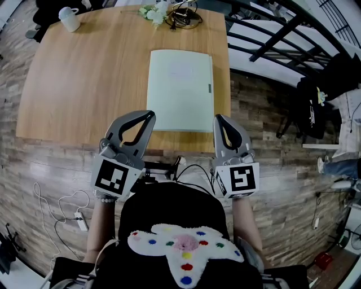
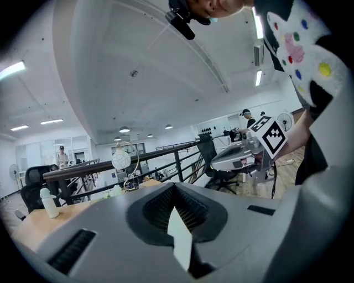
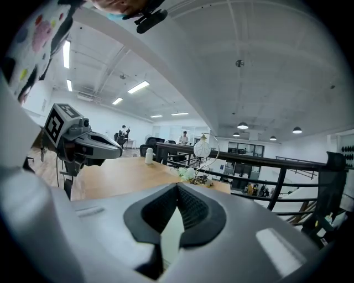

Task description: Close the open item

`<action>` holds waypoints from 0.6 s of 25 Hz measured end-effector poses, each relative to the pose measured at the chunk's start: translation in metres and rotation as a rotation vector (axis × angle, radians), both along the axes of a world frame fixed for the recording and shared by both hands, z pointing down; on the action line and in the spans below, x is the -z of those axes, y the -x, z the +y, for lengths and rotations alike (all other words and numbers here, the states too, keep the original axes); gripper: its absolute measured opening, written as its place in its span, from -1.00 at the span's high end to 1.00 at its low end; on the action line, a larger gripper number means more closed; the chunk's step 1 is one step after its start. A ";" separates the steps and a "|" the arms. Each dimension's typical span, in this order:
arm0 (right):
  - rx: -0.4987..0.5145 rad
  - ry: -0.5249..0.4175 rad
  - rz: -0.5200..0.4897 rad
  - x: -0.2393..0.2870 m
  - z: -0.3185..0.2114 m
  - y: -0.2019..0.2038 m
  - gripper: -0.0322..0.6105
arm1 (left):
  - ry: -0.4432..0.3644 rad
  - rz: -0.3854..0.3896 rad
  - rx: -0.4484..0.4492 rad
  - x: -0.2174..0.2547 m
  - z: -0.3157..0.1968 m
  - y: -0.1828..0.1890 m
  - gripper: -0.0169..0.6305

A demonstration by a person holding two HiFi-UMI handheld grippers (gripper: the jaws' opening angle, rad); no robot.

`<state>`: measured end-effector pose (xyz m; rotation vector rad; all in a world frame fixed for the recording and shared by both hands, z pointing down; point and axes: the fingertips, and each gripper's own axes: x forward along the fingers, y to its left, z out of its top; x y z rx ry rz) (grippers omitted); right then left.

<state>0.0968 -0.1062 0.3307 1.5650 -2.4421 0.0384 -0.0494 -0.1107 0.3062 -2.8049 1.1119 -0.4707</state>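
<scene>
A pale green folder (image 1: 180, 89) lies flat on the wooden table (image 1: 84, 79), with a small dark tab at its right edge. In the head view both grippers hover side by side at the table's near edge, just short of the folder. My left gripper (image 1: 151, 114) is off the folder's near left corner; its jaws are shut and hold nothing. My right gripper (image 1: 218, 118) is off the near right corner, likewise shut and empty. The left gripper view shows shut jaws (image 2: 174, 185) with the right gripper (image 2: 249, 152) beside them. In the right gripper view the jaws (image 3: 177, 185) meet, with the folder (image 3: 171, 232) below.
A white bottle (image 1: 69, 18) stands at the table's far left corner. Flowers and a wire lamp base (image 1: 172, 14) sit at the far edge. A black railing (image 1: 271, 34) runs along the right. A power strip (image 1: 82, 221) and cables lie on the floor at the left.
</scene>
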 end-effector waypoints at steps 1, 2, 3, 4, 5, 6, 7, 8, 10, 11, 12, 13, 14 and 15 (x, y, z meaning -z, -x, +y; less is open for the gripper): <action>-0.002 0.000 0.002 0.000 0.000 0.000 0.88 | 0.002 0.000 0.000 0.000 0.000 0.001 0.93; -0.003 0.001 0.006 -0.001 -0.001 0.001 0.88 | 0.003 0.001 0.000 -0.001 -0.001 0.001 0.93; -0.001 0.002 0.011 -0.001 -0.002 0.002 0.88 | 0.004 0.002 0.001 -0.001 -0.001 0.002 0.93; 0.001 0.002 0.014 -0.002 -0.002 0.002 0.88 | 0.006 0.003 0.003 -0.002 -0.001 0.002 0.93; 0.002 0.002 0.014 -0.002 -0.001 0.002 0.88 | 0.008 0.003 0.005 -0.002 -0.001 0.002 0.93; 0.002 0.003 0.013 -0.003 -0.001 0.002 0.88 | 0.009 0.001 0.006 -0.003 0.000 0.002 0.93; 0.005 0.004 0.016 -0.003 -0.001 0.002 0.88 | 0.010 0.000 0.008 -0.003 0.000 0.002 0.93; 0.009 0.004 0.022 -0.003 -0.001 0.002 0.88 | 0.011 0.001 0.010 -0.004 0.000 0.002 0.93; 0.016 0.005 0.033 -0.004 -0.001 0.002 0.88 | 0.015 0.005 0.013 -0.004 -0.001 0.001 0.93; 0.017 0.006 0.036 -0.004 -0.001 0.002 0.88 | 0.017 0.003 0.012 -0.005 -0.001 0.001 0.93; 0.014 0.007 0.035 -0.005 -0.001 0.001 0.88 | 0.017 -0.001 0.011 -0.006 -0.001 0.001 0.93; 0.009 0.007 0.030 -0.005 -0.001 0.000 0.88 | 0.017 -0.003 0.009 -0.006 -0.001 0.000 0.93; 0.004 0.008 0.024 -0.006 -0.001 0.000 0.88 | 0.017 -0.004 0.008 -0.006 -0.001 0.000 0.93; 0.001 0.009 0.020 -0.007 -0.001 -0.001 0.88 | 0.016 -0.004 0.008 -0.006 -0.001 0.000 0.93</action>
